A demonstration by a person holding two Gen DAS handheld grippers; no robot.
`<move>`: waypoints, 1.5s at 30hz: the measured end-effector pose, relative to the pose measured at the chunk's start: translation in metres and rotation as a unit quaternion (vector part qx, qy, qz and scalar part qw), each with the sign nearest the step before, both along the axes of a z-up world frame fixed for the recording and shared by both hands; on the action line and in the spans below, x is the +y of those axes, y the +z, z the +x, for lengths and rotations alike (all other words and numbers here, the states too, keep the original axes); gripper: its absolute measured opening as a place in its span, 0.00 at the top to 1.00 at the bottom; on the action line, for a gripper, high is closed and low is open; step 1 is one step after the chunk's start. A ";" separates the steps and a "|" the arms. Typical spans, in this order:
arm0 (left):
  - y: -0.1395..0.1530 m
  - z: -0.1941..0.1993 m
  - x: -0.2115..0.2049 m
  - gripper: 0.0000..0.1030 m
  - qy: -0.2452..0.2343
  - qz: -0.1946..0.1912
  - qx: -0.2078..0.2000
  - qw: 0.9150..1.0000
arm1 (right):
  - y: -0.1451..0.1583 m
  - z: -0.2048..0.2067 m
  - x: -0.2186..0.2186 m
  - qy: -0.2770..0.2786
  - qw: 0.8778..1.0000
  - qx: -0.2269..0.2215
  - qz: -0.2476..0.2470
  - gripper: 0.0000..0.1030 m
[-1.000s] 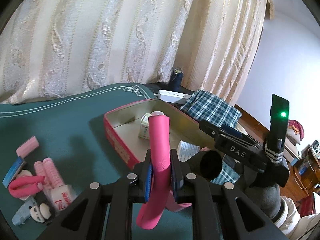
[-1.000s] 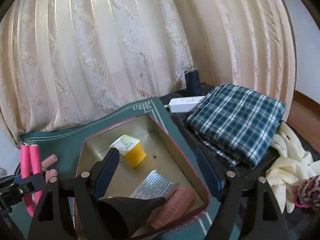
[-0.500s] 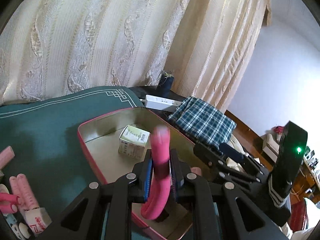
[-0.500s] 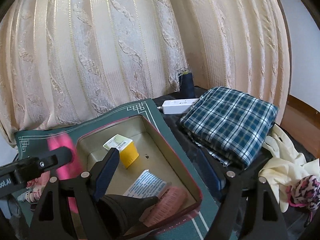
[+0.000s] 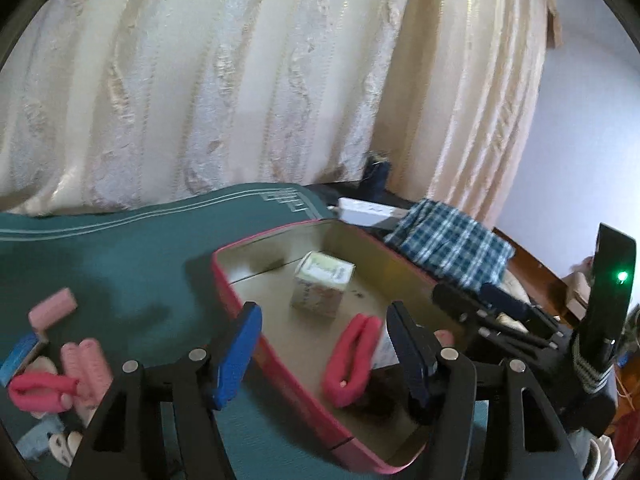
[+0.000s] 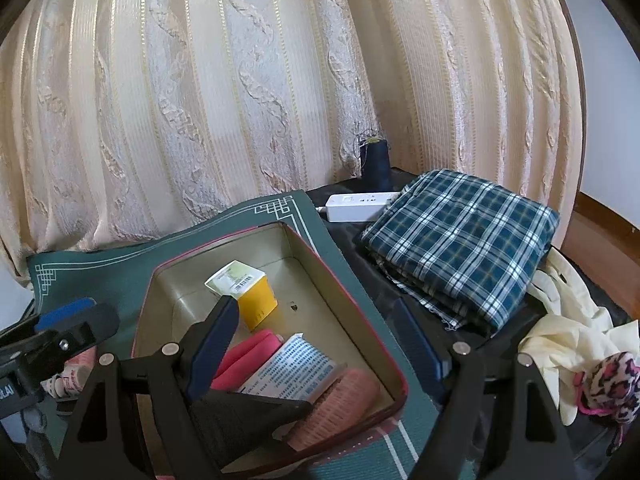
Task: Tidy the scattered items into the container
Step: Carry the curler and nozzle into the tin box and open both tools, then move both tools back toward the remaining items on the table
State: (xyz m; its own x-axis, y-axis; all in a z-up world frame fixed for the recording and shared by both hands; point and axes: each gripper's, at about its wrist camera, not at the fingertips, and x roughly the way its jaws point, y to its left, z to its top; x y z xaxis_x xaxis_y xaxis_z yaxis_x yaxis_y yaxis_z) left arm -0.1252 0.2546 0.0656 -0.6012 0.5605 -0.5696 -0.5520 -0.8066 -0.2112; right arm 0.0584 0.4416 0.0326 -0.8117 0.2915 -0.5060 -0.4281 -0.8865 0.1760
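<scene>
A red-rimmed tin (image 5: 280, 376) stands on the green mat (image 5: 120, 260); it also shows in the right wrist view (image 6: 344, 280). A folded pink foam curler (image 5: 354, 356) lies inside it, seen also in the right wrist view (image 6: 248, 354), with a small box (image 5: 322, 286), a printed packet (image 6: 292, 368) and a pale pink roller (image 6: 340, 404). My left gripper (image 5: 324, 354) is open and empty above the tin. My right gripper (image 6: 316, 344) is open and empty over the tin's near end. Several pink curlers (image 5: 60, 376) lie scattered on the mat at left.
A folded plaid cloth (image 6: 460, 240) lies right of the tin, with a white power strip (image 6: 356, 202) and a dark thread cone (image 6: 374, 162) behind. Cream gloves (image 6: 568, 332) and a leopard scrunchie (image 6: 612, 384) lie at far right. Curtains hang behind.
My left gripper carried the pink foam curler over the tin, opened and let it go; the curler now lies inside the tin. My right gripper stayed open.
</scene>
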 end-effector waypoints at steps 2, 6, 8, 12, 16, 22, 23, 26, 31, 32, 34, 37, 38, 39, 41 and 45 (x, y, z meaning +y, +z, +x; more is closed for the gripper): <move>-0.003 0.001 -0.010 0.35 0.014 0.003 -0.007 1.000 | -0.001 -0.001 -0.001 -0.002 1.000 -0.003 0.004 0.20; -0.008 0.006 -0.025 0.35 0.038 -0.004 -0.001 0.999 | -0.001 -0.002 -0.003 -0.003 1.000 -0.006 0.013 0.20; -0.009 0.008 -0.031 0.35 0.046 -0.002 -0.002 0.999 | -0.001 -0.001 -0.004 -0.003 1.000 -0.006 0.016 0.20; -0.011 0.011 -0.042 0.35 0.057 -0.003 -0.003 0.998 | -0.002 -0.002 -0.005 -0.003 1.000 -0.009 0.021 0.20; -0.015 0.015 -0.052 0.35 0.070 -0.010 0.003 0.998 | -0.003 -0.003 -0.005 -0.006 1.000 -0.010 0.026 0.20; -0.025 0.014 -0.068 0.35 0.088 -0.011 -0.009 0.996 | -0.006 -0.006 -0.008 -0.006 0.999 -0.019 0.034 0.20; -0.027 0.014 -0.070 0.35 0.090 -0.011 -0.011 0.996 | -0.006 -0.006 -0.008 -0.006 0.999 -0.020 0.036 0.20; -0.029 0.014 -0.078 0.35 0.098 -0.009 -0.016 0.995 | -0.008 -0.008 -0.010 -0.005 0.999 -0.024 0.039 0.20; -0.030 0.015 -0.089 0.35 0.105 -0.006 -0.019 0.994 | -0.010 -0.010 -0.011 -0.006 0.999 -0.028 0.044 0.20; -0.030 0.016 -0.091 0.35 0.106 -0.006 -0.019 0.994 | -0.010 -0.010 -0.010 -0.007 0.999 -0.029 0.044 0.20; -0.030 0.017 -0.098 0.35 0.111 -0.005 -0.019 0.994 | -0.010 -0.010 -0.010 -0.008 0.999 -0.026 0.044 0.20; -0.031 0.018 -0.108 0.35 0.119 -0.004 -0.020 0.993 | -0.007 -0.007 -0.011 -0.008 0.999 -0.012 0.046 0.20; -0.031 0.019 -0.112 0.35 0.122 -0.004 -0.021 0.992 | -0.006 -0.005 -0.012 -0.008 0.999 -0.004 0.048 0.20; -0.031 0.020 -0.117 0.35 0.126 -0.004 -0.021 0.992 | -0.003 -0.001 -0.013 -0.007 0.999 0.008 0.051 0.20; -0.032 0.023 -0.127 0.35 0.132 -0.005 -0.022 0.991 | 0.000 0.001 -0.015 -0.007 0.998 0.020 0.055 0.20; -0.035 0.028 -0.152 0.35 0.155 -0.006 -0.025 0.988 | 0.006 0.005 -0.019 -0.008 0.998 0.036 0.059 0.20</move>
State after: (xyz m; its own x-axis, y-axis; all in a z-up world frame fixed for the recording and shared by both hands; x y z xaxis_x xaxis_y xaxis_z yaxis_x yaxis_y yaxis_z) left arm -0.0970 0.1028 0.0304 -0.7138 0.3465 -0.6086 -0.2663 -0.9380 -0.2217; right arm 0.0630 0.4224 0.0387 -0.8393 0.3590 -0.4082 -0.4324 -0.8960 0.1012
